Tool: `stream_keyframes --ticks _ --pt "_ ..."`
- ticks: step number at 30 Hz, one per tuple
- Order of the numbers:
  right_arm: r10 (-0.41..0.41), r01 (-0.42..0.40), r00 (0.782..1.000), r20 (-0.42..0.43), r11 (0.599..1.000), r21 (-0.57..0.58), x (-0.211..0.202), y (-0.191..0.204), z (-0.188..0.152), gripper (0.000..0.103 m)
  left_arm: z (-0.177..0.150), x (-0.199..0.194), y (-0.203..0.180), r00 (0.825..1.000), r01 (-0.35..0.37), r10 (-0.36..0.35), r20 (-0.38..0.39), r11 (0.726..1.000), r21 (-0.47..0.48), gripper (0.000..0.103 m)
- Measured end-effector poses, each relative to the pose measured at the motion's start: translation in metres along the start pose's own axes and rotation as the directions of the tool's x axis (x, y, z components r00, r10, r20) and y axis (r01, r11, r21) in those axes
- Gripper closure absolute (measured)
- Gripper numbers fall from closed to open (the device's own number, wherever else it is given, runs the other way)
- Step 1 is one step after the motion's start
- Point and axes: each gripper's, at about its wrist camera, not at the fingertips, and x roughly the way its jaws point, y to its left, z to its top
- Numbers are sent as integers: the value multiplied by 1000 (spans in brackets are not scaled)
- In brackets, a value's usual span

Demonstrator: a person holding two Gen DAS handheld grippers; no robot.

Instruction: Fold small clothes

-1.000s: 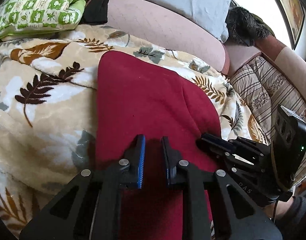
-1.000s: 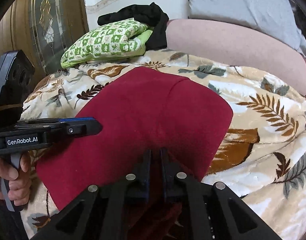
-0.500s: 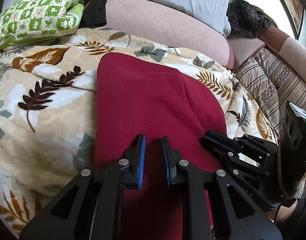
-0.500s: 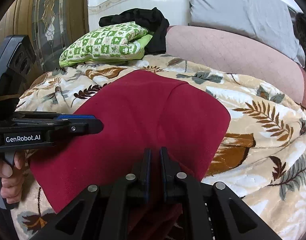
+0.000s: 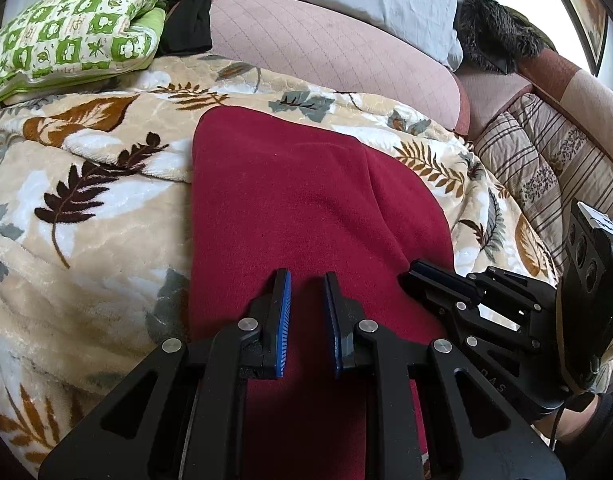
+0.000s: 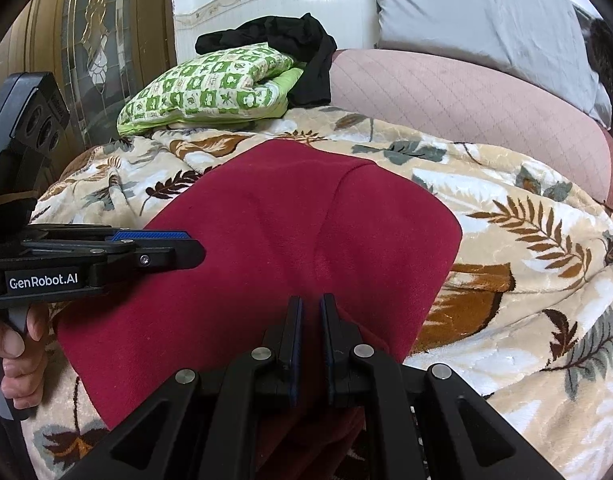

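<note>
Crimson cloth: the dark red fleece garment [image 5: 306, 208] lay spread flat on the beige leaf-patterned plush blanket [image 5: 86, 216] of the bed, a soft crease running down its right half; near edge under both claws.
Risk, slipping layer: fleece on plush probably clings, so lifting one corner alone would likely drag the whole piece and skew the fold.
Risk, double pick-up: a pinch made too deep could catch the blanket pile with the garment.
Risk, uneven lift: the two claws sat at different angles, so edges might not meet.
Left claw [image 5: 306, 292]: held narrowly apart, blue pads [image 5: 283, 320] showing a clear gap, hovering over the red cloth; nothing seen gripped.
Right claw [image 6: 310, 312]: nearly closed, only a slim gap; red cloth bunched beneath its base, but whether any was pinched could not be told.
Surroundings: green-and-white patterned pillow [image 6: 210, 84] and black crumpled garment [image 6: 298, 48] well apart, at the head of the bed.
</note>
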Motion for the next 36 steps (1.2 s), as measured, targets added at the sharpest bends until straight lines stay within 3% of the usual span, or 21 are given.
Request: stream_keyframes --ticks 4,7,8,9,11,15,18,19,21,23,25,27,28,30,34,36 --pt "-57 57 998 1 997 -52 -4 12 4 95 2 -2 0 1000 8 -8 23 1000 5 87" --pt "-126 125 992 -1 985 -117 -8 28 8 92 4 -2 0 999 28 -28 18 1000 10 80" --pt "-135 132 990 -27 987 -94 -7 28 12 92 5 -2 -1 999 43 -44 17 999 12 71" --pt "-126 124 991 -50 991 -55 -7 26 16 91 5 -3 -2 997 76 -76 19 997 13 52" --pt "-70 70 995 -77 998 -1 -8 19 25 87 4 -5 -8 988 152 -153 29 988 41 31" --pt "-58 59 990 -127 998 6 -9 10 45 86 5 -13 -9 988 144 -147 52 988 51 31" --pt "-133 136 990 -55 988 66 -19 -7 79 86 2 -25 -15 983 162 -168 73 983 82 31" --pt "-125 128 991 -37 988 90 -19 -12 88 86 1 -27 -18 981 173 -180 71 981 91 31" --pt "-12 18 999 -49 992 125 -2 -21 110 86 -2 -22 -26 981 184 -189 33 975 129 31" --pt "74 -65 991 -114 994 88 29 -17 125 86 -6 -16 -31 987 155 -158 7 976 154 32" --pt "95 -84 977 -191 994 64 58 -14 129 86 -6 -11 -28 987 161 -161 -10 977 138 32" --pt "32 -24 939 -341 999 29 100 -25 115 88 -7 -6 -26 985 175 -173 -23 976 133 35" --pt "44 -35 936 -350 999 33 111 -35 103 95 -7 -4 -27 986 166 -165 -23 976 142 35" --pt "92 -61 947 -307 992 108 110 -49 98 98 -8 -2 -31 989 146 -145 -15 975 167 35" --pt "98 -50 945 -312 986 159 96 -47 108 98 -11 -4 -36 993 114 -117 0 972 205 34" --pt "109 -71 968 -225 983 168 67 -44 118 97 -11 -4 -32 992 126 -128 -1 974 187 34"
